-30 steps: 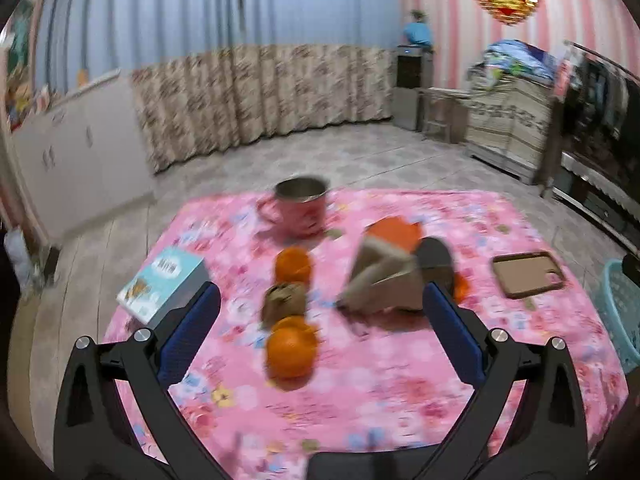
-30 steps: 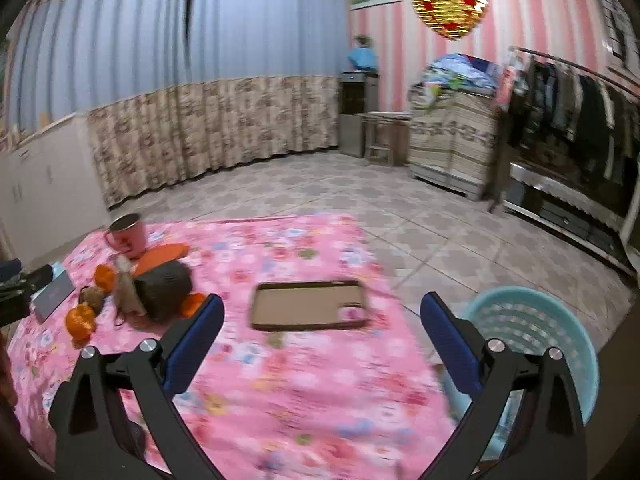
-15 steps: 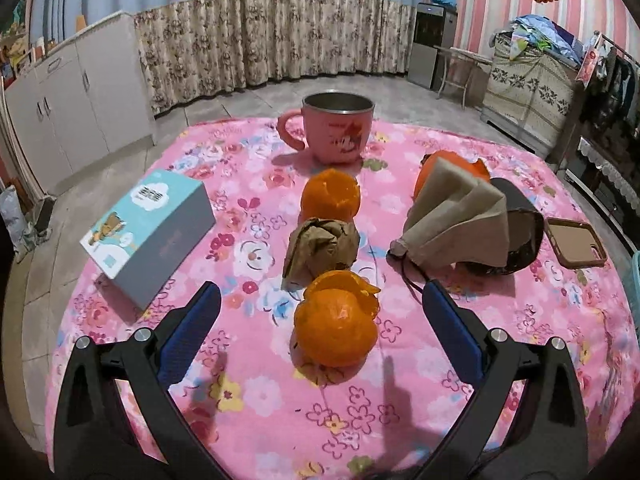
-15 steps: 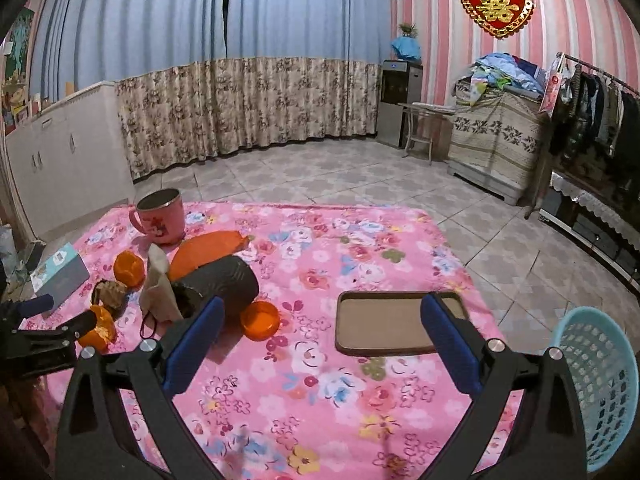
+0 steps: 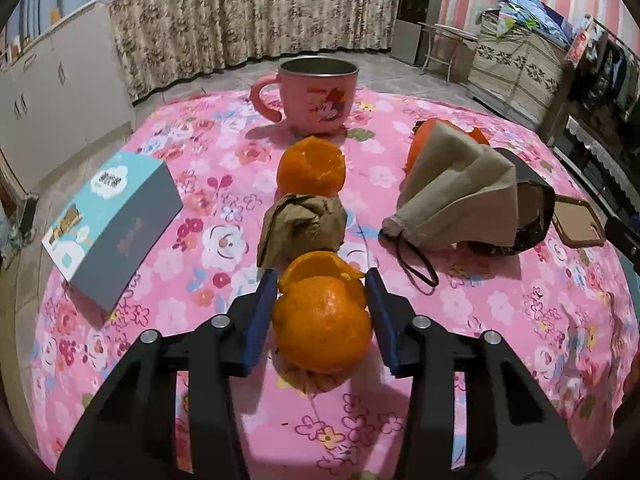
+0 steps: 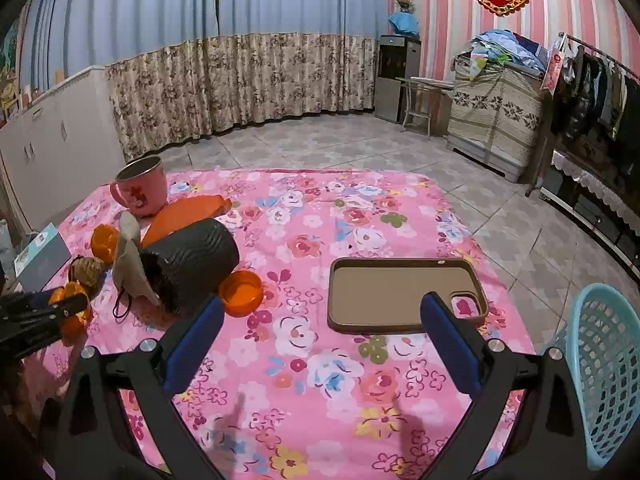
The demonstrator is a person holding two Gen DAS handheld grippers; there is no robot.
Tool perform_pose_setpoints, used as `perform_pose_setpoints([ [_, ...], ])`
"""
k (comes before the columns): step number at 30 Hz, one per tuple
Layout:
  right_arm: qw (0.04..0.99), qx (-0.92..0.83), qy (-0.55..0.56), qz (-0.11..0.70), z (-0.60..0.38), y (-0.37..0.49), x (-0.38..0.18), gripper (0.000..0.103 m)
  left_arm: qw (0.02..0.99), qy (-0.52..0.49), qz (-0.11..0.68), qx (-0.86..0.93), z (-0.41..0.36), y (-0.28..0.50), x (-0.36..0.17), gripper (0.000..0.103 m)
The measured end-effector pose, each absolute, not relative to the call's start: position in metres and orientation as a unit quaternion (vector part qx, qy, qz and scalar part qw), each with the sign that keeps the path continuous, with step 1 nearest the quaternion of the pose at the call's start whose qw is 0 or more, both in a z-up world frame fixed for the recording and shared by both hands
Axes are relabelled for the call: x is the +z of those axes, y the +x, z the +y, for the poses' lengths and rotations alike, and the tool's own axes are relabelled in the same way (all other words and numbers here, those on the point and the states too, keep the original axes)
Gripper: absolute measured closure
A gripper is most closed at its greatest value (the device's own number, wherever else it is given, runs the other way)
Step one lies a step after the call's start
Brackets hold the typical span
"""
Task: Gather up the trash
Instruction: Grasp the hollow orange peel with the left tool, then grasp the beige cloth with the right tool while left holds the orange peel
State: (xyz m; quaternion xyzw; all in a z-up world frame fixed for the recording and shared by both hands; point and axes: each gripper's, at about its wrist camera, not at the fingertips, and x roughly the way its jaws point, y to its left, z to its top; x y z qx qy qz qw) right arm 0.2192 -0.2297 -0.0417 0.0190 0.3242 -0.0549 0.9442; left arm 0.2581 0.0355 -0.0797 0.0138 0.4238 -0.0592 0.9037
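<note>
My left gripper (image 5: 322, 284) has its blue pads on both sides of the near orange peel (image 5: 322, 320), which rests on the pink floral tablecloth (image 5: 500, 312); the pads look closed against it. Behind it lie a crumpled brown paper ball (image 5: 302, 226) and a second orange peel (image 5: 311, 168). My right gripper (image 6: 318, 322) is open and empty above the cloth. It points toward the brown phone case (image 6: 404, 294). The light-blue trash basket (image 6: 604, 372) stands on the floor at the right. The left gripper (image 6: 60, 308) shows at the right wrist view's left edge.
A pink mug (image 5: 316, 94) stands at the back. A blue box (image 5: 112, 220) lies at the left. A black cylinder pouch with beige cloth (image 5: 472, 196), an orange lid (image 6: 241, 293) and an orange pouch (image 6: 184, 212) lie mid-table. Tiled floor surrounds the table.
My left gripper moved forward and down to the near orange peel and its jaws closed from wide open onto it. My right gripper stayed open and drifted slightly forward.
</note>
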Motion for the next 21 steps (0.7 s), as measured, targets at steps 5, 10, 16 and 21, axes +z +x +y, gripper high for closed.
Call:
perform_pose_setpoints([
  [5, 0.944, -0.044, 0.016, 0.326, -0.218, 0.217, -0.043, 0.007, 0.91, 0.031, 0.411, -0.055, 0.037, 0.252, -0.069, 0.063],
  [10, 0.946, -0.016, -0.005, 0.325, -0.189, 0.223, -0.039, 0.007, 0.925, 0.019, 0.377, -0.035, 0.057, 0.246, -0.046, 0.064],
  [16, 0.946, 0.023, -0.027, 0.322, -0.147, 0.241, -0.033, 0.007, 0.939, 0.019, 0.345, -0.005, 0.082, 0.243, -0.029, 0.064],
  [21, 0.943, 0.047, -0.049, 0.325, -0.113, 0.264, -0.027, 0.009, 0.941, 0.002, 0.337, 0.016, 0.104, 0.243, -0.024, 0.064],
])
